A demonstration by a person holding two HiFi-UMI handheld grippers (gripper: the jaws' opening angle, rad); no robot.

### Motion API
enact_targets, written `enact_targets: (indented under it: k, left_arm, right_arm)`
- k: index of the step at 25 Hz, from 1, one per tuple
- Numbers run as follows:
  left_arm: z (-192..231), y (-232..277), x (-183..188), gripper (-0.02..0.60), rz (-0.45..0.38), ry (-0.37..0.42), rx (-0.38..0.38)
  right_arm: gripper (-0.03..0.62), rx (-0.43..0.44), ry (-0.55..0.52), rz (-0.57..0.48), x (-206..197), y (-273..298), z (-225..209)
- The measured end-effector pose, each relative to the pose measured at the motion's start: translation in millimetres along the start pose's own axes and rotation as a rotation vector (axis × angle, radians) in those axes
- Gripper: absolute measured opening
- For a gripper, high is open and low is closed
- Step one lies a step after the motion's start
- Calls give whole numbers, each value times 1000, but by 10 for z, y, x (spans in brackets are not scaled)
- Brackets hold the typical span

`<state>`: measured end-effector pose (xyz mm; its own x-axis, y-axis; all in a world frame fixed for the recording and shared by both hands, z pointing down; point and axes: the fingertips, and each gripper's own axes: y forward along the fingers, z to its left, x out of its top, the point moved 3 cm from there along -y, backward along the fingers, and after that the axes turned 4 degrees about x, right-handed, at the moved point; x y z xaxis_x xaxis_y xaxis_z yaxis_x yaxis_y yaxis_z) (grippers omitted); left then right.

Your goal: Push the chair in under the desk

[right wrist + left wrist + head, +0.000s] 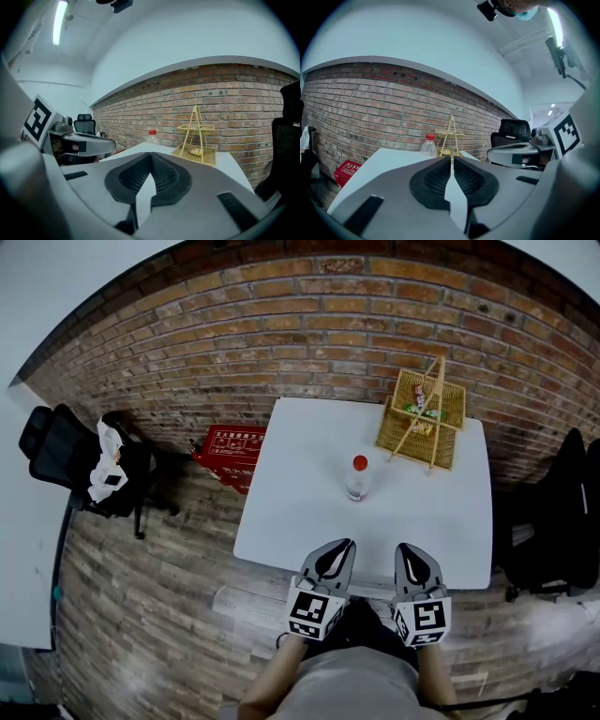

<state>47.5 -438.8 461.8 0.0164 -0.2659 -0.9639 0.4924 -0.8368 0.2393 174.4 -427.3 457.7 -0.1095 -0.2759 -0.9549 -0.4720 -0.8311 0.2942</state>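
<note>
White surface (309, 484) jolted by a hard shove: could tip bottle (357, 477) mid-frame. Left claw (339, 549), right claw (407, 551) pressed together, empty, prone to slipping.

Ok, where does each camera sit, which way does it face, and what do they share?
Head view: on the person's head, looking steeply down at the white rectangular table; shows both forearms, left gripper, right gripper.
Left gripper view: on the left gripper, looking along its shut jaws across the table to the red brick wall; right gripper at right.
Right gripper view: on the right gripper, same heading, jaws shut; left gripper at left.
Shared: all show the clear red-capped plastic bottle and the yellow two-tier wicker basket.
</note>
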Motion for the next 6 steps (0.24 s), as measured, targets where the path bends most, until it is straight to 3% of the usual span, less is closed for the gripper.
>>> enact_targets:
  k: [6]
  left_arm:
    - [-32, 11, -6, 32, 0, 6, -18]
  right_arm:
    - [15, -4, -11, 7, -27, 2, 8]
